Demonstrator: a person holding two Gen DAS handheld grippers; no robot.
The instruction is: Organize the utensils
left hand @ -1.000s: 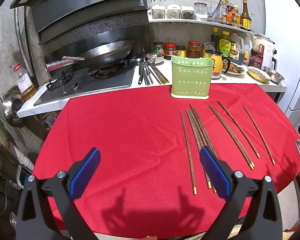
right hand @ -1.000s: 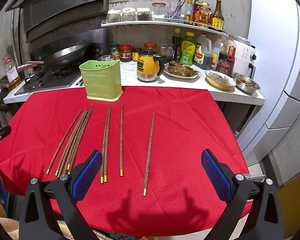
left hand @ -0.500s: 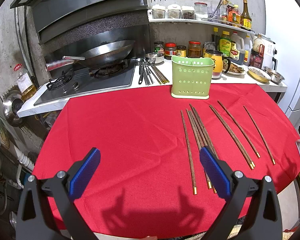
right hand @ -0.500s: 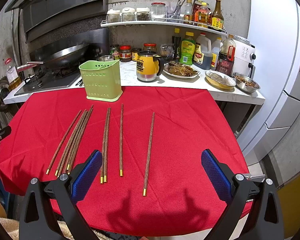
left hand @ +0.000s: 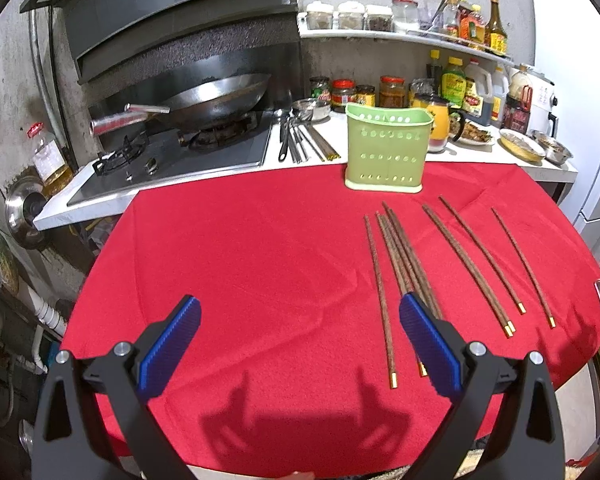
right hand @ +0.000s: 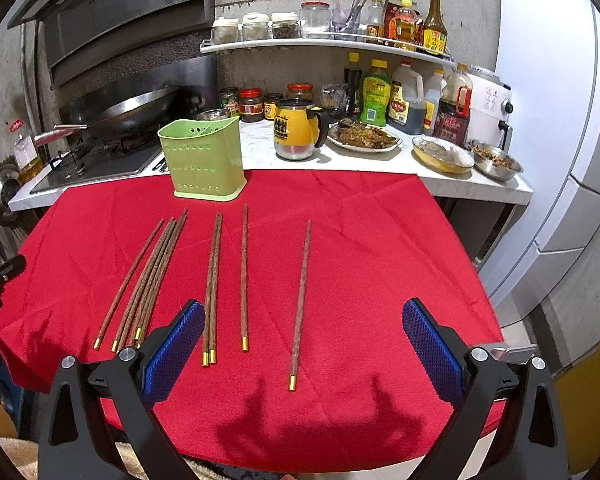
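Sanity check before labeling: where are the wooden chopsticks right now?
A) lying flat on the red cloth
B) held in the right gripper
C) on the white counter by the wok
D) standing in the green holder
A: the wooden chopsticks lie flat on the red cloth, in front of the green holder; the right gripper and left gripper are open and hold nothing.

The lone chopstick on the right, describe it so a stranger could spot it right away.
Start at the red cloth in front of the green holder. The chopsticks lie in a row there; the lone chopstick is rightmost, apart from the others, touching none.
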